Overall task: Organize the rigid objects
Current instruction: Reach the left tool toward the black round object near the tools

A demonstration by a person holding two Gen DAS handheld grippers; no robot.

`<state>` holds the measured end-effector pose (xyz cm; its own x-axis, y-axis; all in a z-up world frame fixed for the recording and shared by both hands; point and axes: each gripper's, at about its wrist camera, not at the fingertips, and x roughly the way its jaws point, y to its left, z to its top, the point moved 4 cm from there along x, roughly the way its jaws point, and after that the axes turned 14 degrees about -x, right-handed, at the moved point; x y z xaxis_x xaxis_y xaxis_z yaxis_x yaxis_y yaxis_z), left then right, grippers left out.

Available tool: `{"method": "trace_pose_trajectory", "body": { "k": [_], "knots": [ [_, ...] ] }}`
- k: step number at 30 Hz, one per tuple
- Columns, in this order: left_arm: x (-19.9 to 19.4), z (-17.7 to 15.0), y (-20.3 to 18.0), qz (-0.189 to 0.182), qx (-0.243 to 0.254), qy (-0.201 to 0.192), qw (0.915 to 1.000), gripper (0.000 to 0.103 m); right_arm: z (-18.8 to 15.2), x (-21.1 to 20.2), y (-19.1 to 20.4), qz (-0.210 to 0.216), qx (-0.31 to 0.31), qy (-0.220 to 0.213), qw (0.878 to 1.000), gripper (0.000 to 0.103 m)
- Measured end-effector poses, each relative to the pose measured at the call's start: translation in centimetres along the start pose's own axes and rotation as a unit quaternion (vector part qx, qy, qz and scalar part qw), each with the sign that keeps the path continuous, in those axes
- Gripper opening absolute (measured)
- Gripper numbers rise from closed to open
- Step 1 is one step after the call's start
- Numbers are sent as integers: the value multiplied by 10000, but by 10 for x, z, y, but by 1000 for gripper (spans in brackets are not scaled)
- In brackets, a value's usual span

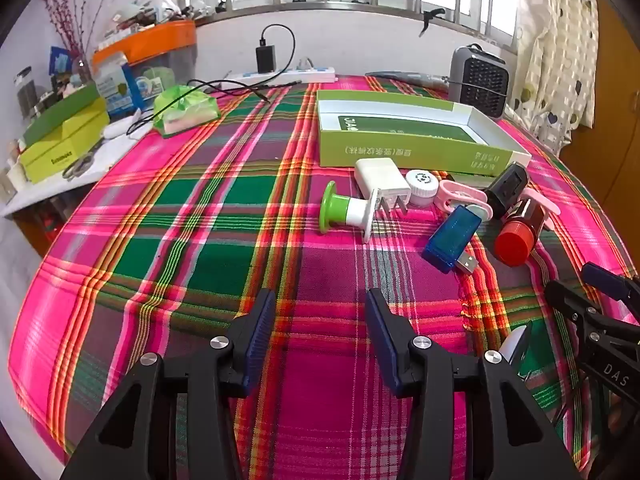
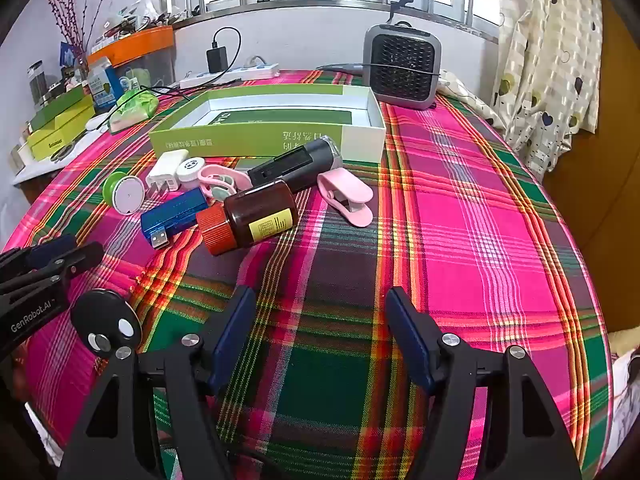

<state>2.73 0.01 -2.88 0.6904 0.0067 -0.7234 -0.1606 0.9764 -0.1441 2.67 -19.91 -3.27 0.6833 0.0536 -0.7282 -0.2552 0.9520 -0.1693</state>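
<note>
A cluster of small items, among them a brown bottle with a red cap (image 2: 250,222), a blue USB stick (image 1: 452,238) and a white charger plug (image 1: 382,184), lies on the plaid tablecloth (image 2: 460,208) just in front of the open green box (image 2: 256,138). Nearer the camera than the box, the left gripper (image 1: 320,320) and right gripper (image 2: 320,316) tilt downward above the cloth, jaws wide, holding nothing.
</note>
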Motion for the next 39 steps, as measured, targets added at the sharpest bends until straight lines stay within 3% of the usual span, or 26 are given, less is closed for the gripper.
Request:
{"method": "trace_pose_trajectory", "body": {
  "k": [39],
  "knots": [
    [0,0,0,-30,-33,45,10000,45,0,0,0,9,10,-2,10000,68]
  ]
}}
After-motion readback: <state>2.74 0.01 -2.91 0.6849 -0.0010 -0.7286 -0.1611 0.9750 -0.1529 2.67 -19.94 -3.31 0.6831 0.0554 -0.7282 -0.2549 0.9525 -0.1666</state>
